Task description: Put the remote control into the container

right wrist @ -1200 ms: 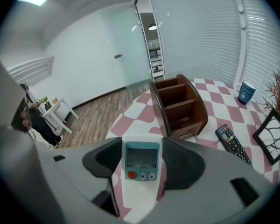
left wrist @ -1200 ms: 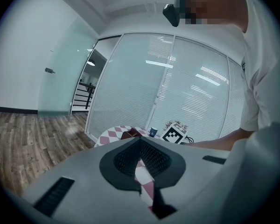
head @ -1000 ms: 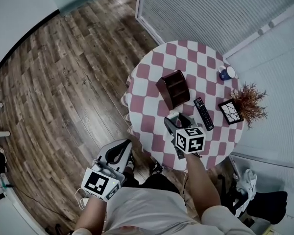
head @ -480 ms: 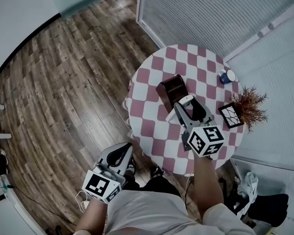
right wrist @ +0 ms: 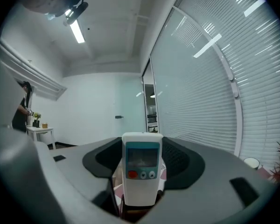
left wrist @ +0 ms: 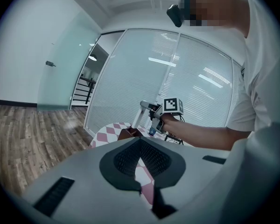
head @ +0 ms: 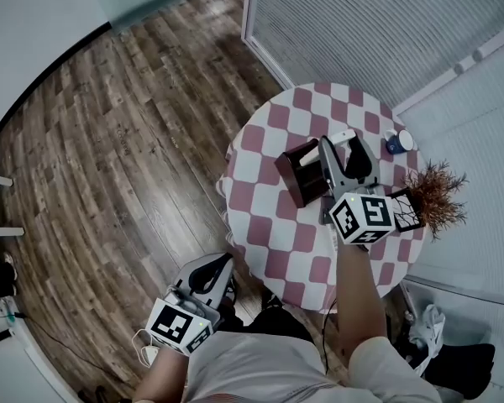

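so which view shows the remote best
Right gripper view: the white remote stands in the right tool, screen and buttons facing the camera. Head view shows only a sliver; left gripper view, a tiny distant shape.

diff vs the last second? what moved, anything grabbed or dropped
The right gripper, shut on the white remote control, moved from the near edge of the table outward and now hangs over the brown container. No grab or release shows. The left gripper stayed low off the table, shut and empty; the mug and plant kept their places.
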`<state>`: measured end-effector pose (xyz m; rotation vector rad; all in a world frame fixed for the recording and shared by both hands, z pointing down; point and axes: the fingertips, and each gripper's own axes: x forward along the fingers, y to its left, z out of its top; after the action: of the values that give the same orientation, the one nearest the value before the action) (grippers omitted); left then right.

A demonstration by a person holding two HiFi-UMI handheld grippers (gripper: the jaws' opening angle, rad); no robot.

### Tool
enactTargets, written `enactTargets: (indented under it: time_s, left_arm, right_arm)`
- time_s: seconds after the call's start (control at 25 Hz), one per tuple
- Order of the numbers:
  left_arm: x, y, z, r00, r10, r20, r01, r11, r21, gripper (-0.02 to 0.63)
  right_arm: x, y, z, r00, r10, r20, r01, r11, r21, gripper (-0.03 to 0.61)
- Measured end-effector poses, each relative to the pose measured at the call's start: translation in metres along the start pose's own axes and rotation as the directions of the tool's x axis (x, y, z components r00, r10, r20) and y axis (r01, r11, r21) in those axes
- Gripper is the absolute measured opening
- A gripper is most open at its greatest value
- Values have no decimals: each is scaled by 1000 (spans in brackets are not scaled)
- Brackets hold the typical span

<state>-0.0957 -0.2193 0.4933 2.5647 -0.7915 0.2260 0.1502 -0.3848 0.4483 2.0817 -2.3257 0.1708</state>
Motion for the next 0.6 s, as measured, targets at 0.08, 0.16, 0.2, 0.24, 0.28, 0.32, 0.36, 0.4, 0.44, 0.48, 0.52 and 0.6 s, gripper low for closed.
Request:
enactTargets:
  time_s: [0.08, 0.16, 0.2, 0.24, 0.28, 0.32, 0.36, 0.4, 0.44, 0.48, 0.52, 0.6]
  left_arm:
    - [0, 4, -1, 1000, 4, -2, -4, 1000, -16, 9]
    - [1, 9, -2, 1000, 12, -5, -12, 1000, -24, 9]
    - [2, 11, -2, 1000, 16, -8, -17, 1000, -25, 9]
    - [3, 14, -3, 1000, 20, -10, -21, 999, -25, 9]
    - [4, 15, -3, 1000, 24, -13, -24, 999, -26, 9]
    - [4, 17, -3, 1000, 26, -16, -27, 999, -28, 9]
    - [4, 19, -2, 999, 29, -18, -29, 999, -31, 9]
    - [5, 20, -2, 999, 30, -21, -31, 999, -33, 9]
    - [5, 21, -3, 999, 31, -24, -32, 999, -36, 9]
    - [6, 22, -3, 999, 31, -27, -32, 999, -39, 9]
    - [7, 23, -4, 999, 31, -30, -32, 999, -40, 9]
    - [10, 23, -5, 999, 29, -32, -30, 999, -38, 9]
  right_arm:
    - [11, -2, -7, 1000, 10, -12, -10, 1000, -25, 272]
    - [21, -2, -19, 999, 15, -38, -17, 998, -58, 271]
    - [25, -2, -26, 998, 18, -52, -21, 997, -68, 270]
    - [27, -2, -33, 998, 21, -66, -25, 997, -72, 272]
    - [29, -3, -39, 997, 23, -79, -29, 997, -74, 270]
    - [30, -3, -46, 995, 24, -92, -31, 997, -74, 271]
    - [30, -2, -52, 994, 25, -104, -33, 997, -71, 270]
    - [30, -2, -57, 993, 28, -113, -35, 997, -67, 270]
    - [31, -1, -61, 992, 31, -121, -39, 997, -60, 270]
    - [31, 0, -65, 991, 36, -129, -43, 998, -53, 270]
    - [32, 1, -69, 990, 41, -137, -48, 998, -48, 272]
    - [34, 3, -77, 987, 46, -157, -55, 997, -49, 272]
